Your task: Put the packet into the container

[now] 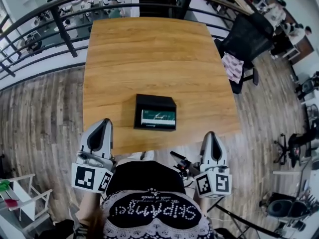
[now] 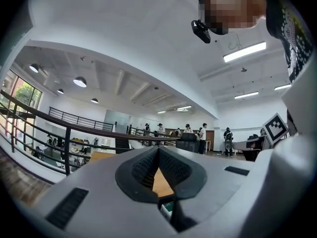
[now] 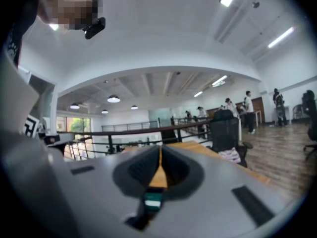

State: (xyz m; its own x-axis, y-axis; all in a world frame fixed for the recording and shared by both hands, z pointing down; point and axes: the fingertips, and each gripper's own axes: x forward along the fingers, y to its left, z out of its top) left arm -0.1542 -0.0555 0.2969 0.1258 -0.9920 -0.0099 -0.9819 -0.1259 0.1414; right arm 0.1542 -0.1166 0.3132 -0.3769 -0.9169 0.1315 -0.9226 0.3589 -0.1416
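Note:
A black open container [image 1: 149, 103] sits on the wooden table [image 1: 149, 49] near its front edge. In it lies a green and white packet [image 1: 158, 117], flat. My left gripper [image 1: 102, 121] hangs at the table's near edge, left of the container, shut and empty. The right gripper [image 1: 211, 134] is held at the near edge to the container's right, also shut with nothing in it. In the left gripper view the left gripper [image 2: 158, 148] has its jaws together, and a bit of the packet [image 2: 166, 210] shows below them. The right gripper view shows the right gripper [image 3: 160, 148] likewise, above the packet [image 3: 152, 201].
A black chair [image 1: 246, 39] with a pink patterned cloth [image 1: 232, 66] stands at the table's right side. A dark railing [image 1: 65, 29] runs behind and left of the table. A small white chair [image 1: 22, 198] stands on the floor at lower left. People stand far off.

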